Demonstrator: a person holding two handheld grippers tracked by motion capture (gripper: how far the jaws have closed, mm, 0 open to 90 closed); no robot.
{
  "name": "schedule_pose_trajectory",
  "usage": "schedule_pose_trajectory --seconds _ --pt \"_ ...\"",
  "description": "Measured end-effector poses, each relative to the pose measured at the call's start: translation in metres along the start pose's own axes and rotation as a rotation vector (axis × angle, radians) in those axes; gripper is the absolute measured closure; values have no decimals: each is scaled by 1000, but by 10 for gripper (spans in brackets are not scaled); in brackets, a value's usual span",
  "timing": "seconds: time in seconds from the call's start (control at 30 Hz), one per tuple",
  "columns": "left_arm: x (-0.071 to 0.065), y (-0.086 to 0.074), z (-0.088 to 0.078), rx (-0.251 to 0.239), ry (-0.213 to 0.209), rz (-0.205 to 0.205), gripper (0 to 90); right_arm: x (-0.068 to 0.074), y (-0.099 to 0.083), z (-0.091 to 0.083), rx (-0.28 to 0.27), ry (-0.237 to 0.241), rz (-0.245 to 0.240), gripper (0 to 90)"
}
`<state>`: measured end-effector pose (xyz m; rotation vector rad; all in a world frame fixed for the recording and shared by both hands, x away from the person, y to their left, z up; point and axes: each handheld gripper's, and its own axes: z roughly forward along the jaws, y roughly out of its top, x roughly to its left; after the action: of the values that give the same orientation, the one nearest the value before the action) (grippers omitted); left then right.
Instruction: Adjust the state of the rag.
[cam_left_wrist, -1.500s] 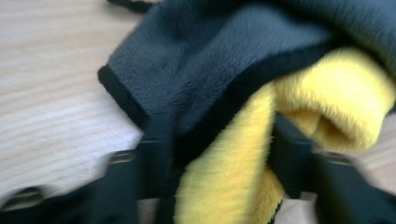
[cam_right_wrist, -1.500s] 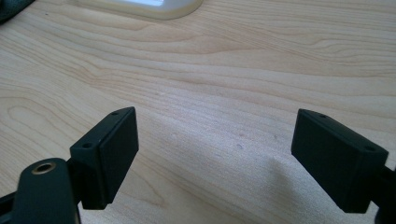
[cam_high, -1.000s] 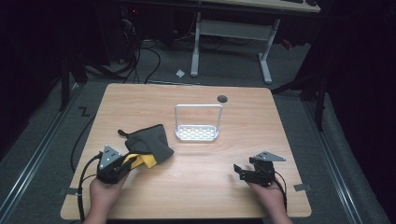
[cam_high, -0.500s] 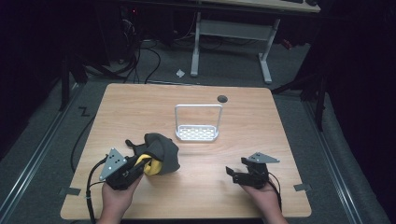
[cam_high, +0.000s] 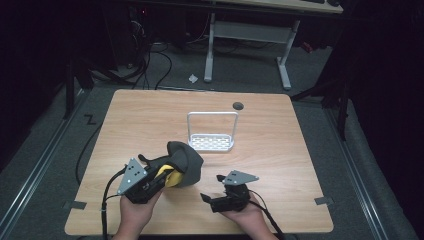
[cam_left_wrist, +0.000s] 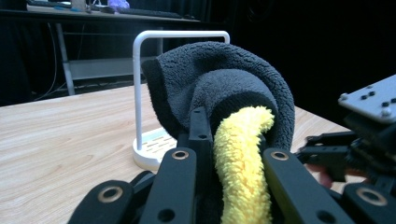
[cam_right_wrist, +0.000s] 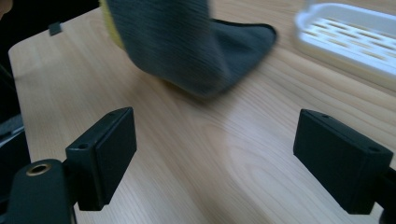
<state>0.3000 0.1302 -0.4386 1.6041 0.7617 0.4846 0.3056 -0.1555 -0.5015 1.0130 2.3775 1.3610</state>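
- On the near half of the wooden table (cam_high: 280, 150) in the high view, the left gripper (cam_high: 167, 176) sits in the person's left hand (cam_high: 134, 212) and clamps a dark grey cloth (cam_high: 186, 161) with a yellow inner face (cam_high: 170, 176).
- The grey cloth bunches up over the jaw tips, left of the table's middle and just in front of the white rack (cam_high: 212, 141); whether its lower edge touches the wood cannot be told from above.
- The right gripper (cam_high: 210, 197) lies in the right hand (cam_high: 245, 215) near the front edge, its jaws turned toward the cloth and close beside it, apart from it.
- Left gripper view: both black jaws are shut on the yellow pile (cam_left_wrist: 243, 163), which runs up between them; the grey cloth (cam_left_wrist: 219, 88) domes over the tips.
- The white rack (cam_left_wrist: 154, 140) stands upright on the table (cam_left_wrist: 60, 135) behind the cloth, its hoop rising above its perforated base.
- The right gripper shows at the right edge of this view, near the cloth.
- Right gripper view: the two jaws stand wide apart with bare wood (cam_right_wrist: 210, 154) between them; they have just been opening, and nothing lies between the pads.
- The grey cloth (cam_right_wrist: 187, 42) hangs ahead of the jaws, its hem at the table surface, blurred.
- A corner of the white rack (cam_right_wrist: 345, 37) lies at upper right, beside the cloth.
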Motion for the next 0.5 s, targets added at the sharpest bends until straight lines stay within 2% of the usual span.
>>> schedule_pose_trajectory --seconds 0.07,0.2,0.27,0.33,0.37,0.43,0.5 --pt "0 0 0 0 -4 -5 807 9 5 13 6 13 -29 138" --pt "0 1 -3 -15 -4 -11 807 18 14 39 4 3 -68 180" --pt "1 3 -6 -23 -6 -13 807 21 18 49 -7 5 -80 305" --pt "3 4 -10 -36 -1 -14 807 25 20 55 -36 -2 -87 502" --pt "4 5 -11 -39 1 -16 807 25 21 55 -50 19 -76 625" --pt "7 6 -15 -49 12 -21 807 27 23 53 -78 -1 -95 726" --pt "9 6 -17 -53 25 -20 807 28 24 48 -81 -22 -119 754"
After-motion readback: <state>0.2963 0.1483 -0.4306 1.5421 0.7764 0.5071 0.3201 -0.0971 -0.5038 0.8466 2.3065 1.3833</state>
